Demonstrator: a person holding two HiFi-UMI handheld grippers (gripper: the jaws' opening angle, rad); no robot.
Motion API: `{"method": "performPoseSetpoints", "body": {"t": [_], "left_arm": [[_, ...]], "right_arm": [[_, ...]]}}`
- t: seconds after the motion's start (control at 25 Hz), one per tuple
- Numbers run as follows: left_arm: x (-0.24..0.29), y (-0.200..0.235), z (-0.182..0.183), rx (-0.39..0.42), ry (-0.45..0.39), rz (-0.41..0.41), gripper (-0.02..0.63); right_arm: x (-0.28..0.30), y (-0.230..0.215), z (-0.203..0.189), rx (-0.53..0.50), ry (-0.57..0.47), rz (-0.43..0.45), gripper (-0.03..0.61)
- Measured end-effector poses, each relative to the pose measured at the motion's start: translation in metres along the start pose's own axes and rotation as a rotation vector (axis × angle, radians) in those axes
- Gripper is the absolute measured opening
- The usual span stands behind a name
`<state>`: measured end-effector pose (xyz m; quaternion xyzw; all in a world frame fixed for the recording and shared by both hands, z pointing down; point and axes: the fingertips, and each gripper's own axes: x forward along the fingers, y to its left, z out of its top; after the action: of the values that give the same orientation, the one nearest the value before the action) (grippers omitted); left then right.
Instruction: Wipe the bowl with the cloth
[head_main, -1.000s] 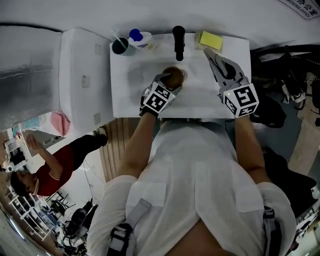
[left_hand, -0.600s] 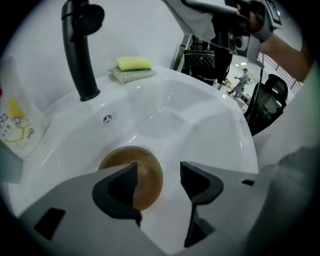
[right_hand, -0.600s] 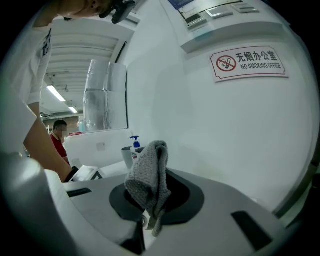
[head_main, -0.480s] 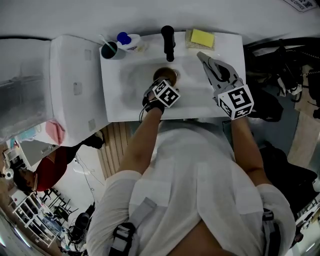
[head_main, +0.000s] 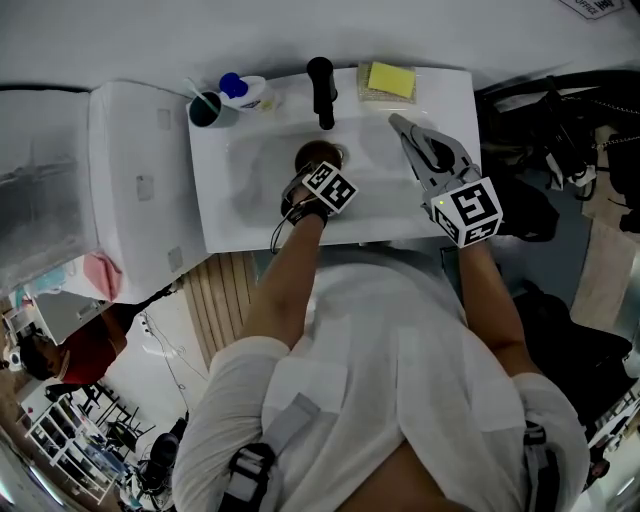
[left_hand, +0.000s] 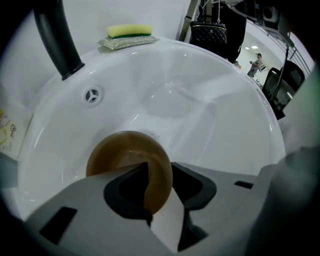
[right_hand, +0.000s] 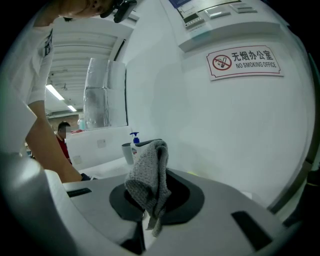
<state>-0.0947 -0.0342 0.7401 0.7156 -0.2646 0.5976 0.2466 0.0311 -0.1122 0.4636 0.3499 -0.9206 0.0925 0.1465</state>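
A brown bowl (head_main: 318, 155) (left_hand: 125, 155) sits at the bottom of the white sink basin (head_main: 250, 190) (left_hand: 210, 110). My left gripper (head_main: 312, 170) (left_hand: 157, 185) reaches into the basin with its jaws closing. The bowl's near rim stands between the pads, one pad inside and one outside, both against it. My right gripper (head_main: 396, 123) (right_hand: 150, 200) hovers over the basin's right side, shut on a grey knitted cloth (right_hand: 147, 180) that bunches up above the jaws.
A black faucet (head_main: 321, 80) (left_hand: 55, 35) stands at the back of the sink. A yellow sponge (head_main: 390, 78) (left_hand: 129, 31) lies on the back right rim. A dark cup (head_main: 205, 108) and a soap bottle (head_main: 240, 88) (right_hand: 134, 142) sit back left.
My left gripper has pushed forward to the bowl and its jaws have come in around the rim. The right gripper has kept its hold on the cloth and stayed over the sink's right side.
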Motion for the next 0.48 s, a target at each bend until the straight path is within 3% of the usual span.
{"method": "performPoseSetpoints", "body": {"t": [0.12, 0.32, 0.48], "left_arm": [[0.000, 0.004, -0.004, -0.016, -0.004, 0.012, 0.065], [-0.014, 0.008, 0.000, -0.054, -0.073, 0.005, 0.037], [-0.038, 0.010, 0.015, -0.141, -0.212, -0.054, 0.019]], "right_arm": [[-0.002, -0.002, -0.002, 0.004, 0.000, -0.003, 0.040], [-0.003, -0.003, -0.003, 0.011, -0.002, 0.002, 0.040], [-0.001, 0.000, -0.002, 0.014, -0.008, 0.014, 0.040]]}}
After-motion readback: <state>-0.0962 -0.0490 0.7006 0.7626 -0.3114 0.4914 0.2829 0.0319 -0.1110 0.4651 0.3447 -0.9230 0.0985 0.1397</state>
